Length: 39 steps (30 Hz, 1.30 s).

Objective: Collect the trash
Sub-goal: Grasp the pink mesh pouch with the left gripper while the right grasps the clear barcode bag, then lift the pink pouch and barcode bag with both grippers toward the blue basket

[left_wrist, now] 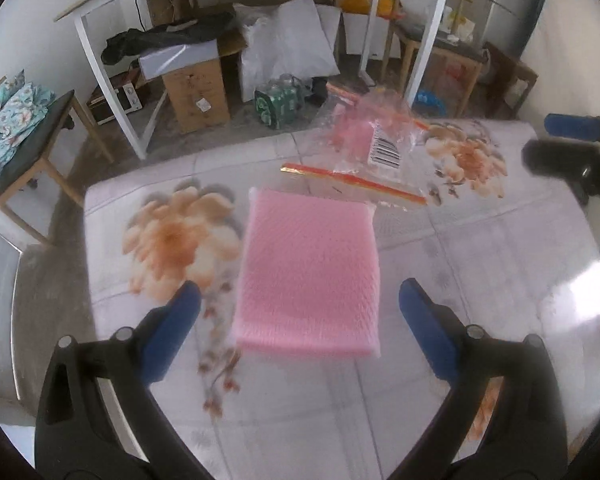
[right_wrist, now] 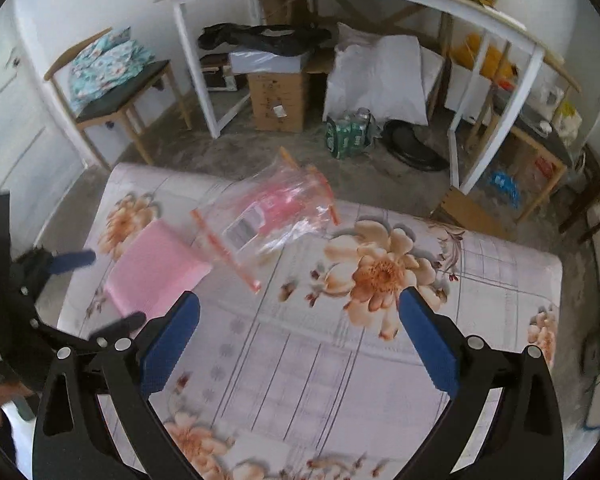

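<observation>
1. Pink foam pad (left_wrist: pixel 308 272): it lies flat on the counter (left_wrist: pixel 480 264) with the flowered cover, its long axis running away from my left gripper (left_wrist: pixel 300 300).
2. Clear plastic bag (left_wrist: pixel 364 148): crumpled, with orange-red strips and a barcode label; it lies just beyond the pad's far right corner, near the counter's far edge.
3. My left gripper: pitched steeply down over the pad, jaws wide, nothing between them.
4. My right gripper (right_wrist: pixel 300 308): also pitched downward, jaws wide and empty, above bare cover to the right of both items.
5. Free room: open cover lies right of the pad; the floor (right_wrist: pixel 260 152) begins past the far edge.
</observation>
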{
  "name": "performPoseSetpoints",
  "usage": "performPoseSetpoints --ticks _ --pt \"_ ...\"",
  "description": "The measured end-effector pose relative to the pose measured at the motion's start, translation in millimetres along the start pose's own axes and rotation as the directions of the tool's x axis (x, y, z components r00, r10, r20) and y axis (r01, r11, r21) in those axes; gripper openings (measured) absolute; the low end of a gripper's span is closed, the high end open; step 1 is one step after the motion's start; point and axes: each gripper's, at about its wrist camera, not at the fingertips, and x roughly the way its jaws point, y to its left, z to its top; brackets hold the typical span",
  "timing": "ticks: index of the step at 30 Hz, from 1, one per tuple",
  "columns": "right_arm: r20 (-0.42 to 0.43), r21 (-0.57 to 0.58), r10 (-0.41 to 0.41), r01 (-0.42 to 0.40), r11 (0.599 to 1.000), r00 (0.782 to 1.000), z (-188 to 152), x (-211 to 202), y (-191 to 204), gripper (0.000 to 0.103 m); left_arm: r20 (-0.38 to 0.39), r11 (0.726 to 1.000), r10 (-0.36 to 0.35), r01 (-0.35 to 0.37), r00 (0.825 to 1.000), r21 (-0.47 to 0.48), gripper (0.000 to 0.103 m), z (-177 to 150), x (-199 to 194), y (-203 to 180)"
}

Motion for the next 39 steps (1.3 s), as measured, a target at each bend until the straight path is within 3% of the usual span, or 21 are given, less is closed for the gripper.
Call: performPoseSetpoints --ticks 7,10,11,12,16,20,23,27,31,36,38,39 --pt "0.001 0.019 0.023 -0.023 1.0 1.0 15 20 -4 0.097 -0.118 0.997 0.036 -0.029 0.992 0.066 0.097 8 44 -10" --pt "-0.003 0.022 0.016 -0.016 1.0 1.0 23 32 1 0.097 -0.106 0.998 0.01 -0.004 0.994 0.057 0.095 5 46 -9" --pt "-0.011 0.02 0.01 -0.01 1.0 1.0 26 38 4 0.097 -0.105 0.998 0.002 0.004 0.995 0.061 0.093 5 44 -8" --pt "-0.019 0.013 -0.002 0.002 1.0 1.0 28 45 7 0.097 -0.095 0.997 -0.007 0.014 0.995 0.07 0.079 5 41 -9" --pt "-0.052 -0.038 -0.036 0.034 0.999 0.998 38 75 26 0.097 -0.106 0.995 -0.025 0.034 0.994 0.091 0.074 3 36 -9" --pt "-0.127 0.109 0.066 -0.053 0.993 0.99 50 101 14 0.097 -0.112 0.993 -0.038 0.05 0.993 0.109 0.073 2 38 -10" --pt "-0.177 0.137 0.024 0.001 0.991 0.984 56 119 10 0.097 -0.111 0.991 -0.043 0.057 0.993 0.125 0.073 2 37 -11" --pt "-0.181 0.25 0.11 -0.063 0.966 0.977 58 131 7 0.097 -0.106 0.989 -0.049 0.063 0.993 0.136 0.073 1 37 -13" --pt "-0.218 0.29 0.117 -0.05 0.956 0.969 56 149 12 0.097 -0.099 0.987 -0.055 0.069 0.994 0.145 0.074 1 36 -13" --pt "-0.257 0.129 -0.04 0.076 0.989 0.966 52 160 40 0.097 -0.095 0.986 -0.057 0.071 0.994 0.153 0.074 0 36 -14" --pt "-0.237 0.063 -0.074 0.091 0.994 0.969 49 160 49 0.094 -0.094 0.985 -0.062 0.076 0.994 0.158 0.074 0 36 -14" --pt "-0.23 0.052 -0.071 0.085 0.995 0.971 49 159 51 0.087 -0.093 0.985 -0.062 0.076 0.994 0.158 0.074 0 36 -14"
